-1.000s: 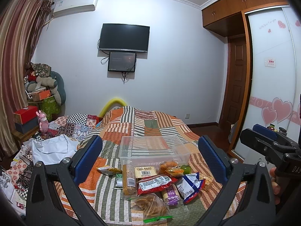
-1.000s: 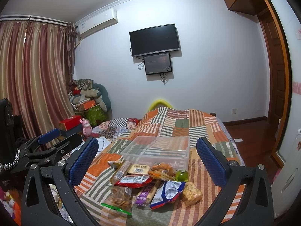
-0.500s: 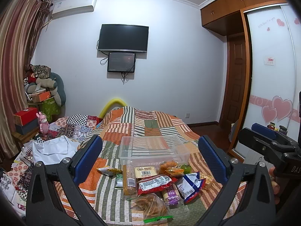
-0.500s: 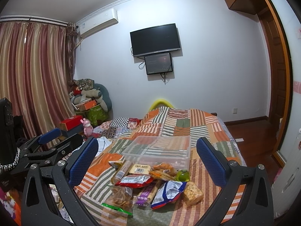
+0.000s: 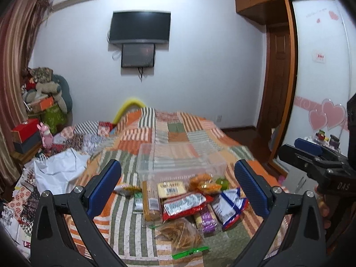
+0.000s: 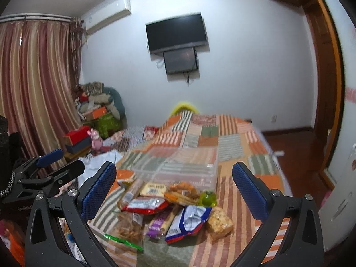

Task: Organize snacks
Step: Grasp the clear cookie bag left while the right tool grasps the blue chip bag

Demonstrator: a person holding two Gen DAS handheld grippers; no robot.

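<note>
A clear plastic box (image 5: 178, 158) stands on the patchwork bed (image 5: 169, 129); it also shows in the right wrist view (image 6: 180, 164). In front of it lies a heap of snacks: a red packet (image 5: 184, 204), a blue and white bag (image 5: 231, 207), a purple bar (image 5: 205, 219), a clear bag of brown crisps (image 5: 180, 235) and a green jelly cup (image 6: 208, 199). My left gripper (image 5: 178, 189) is open and empty, well above and short of the snacks. My right gripper (image 6: 174, 188) is open and empty too, at the same distance.
White cloth (image 5: 57, 171) and clutter lie on the bed's left side. A red box (image 5: 25, 129) and a pink toy (image 5: 45, 133) stand at the left. A wardrobe (image 5: 320, 77) and a door (image 5: 278, 77) are on the right. A TV (image 5: 140, 26) hangs on the far wall.
Both grippers have tilted down and moved a little nearer the bed, so the snacks and box sit higher in view. Both stay open.
</note>
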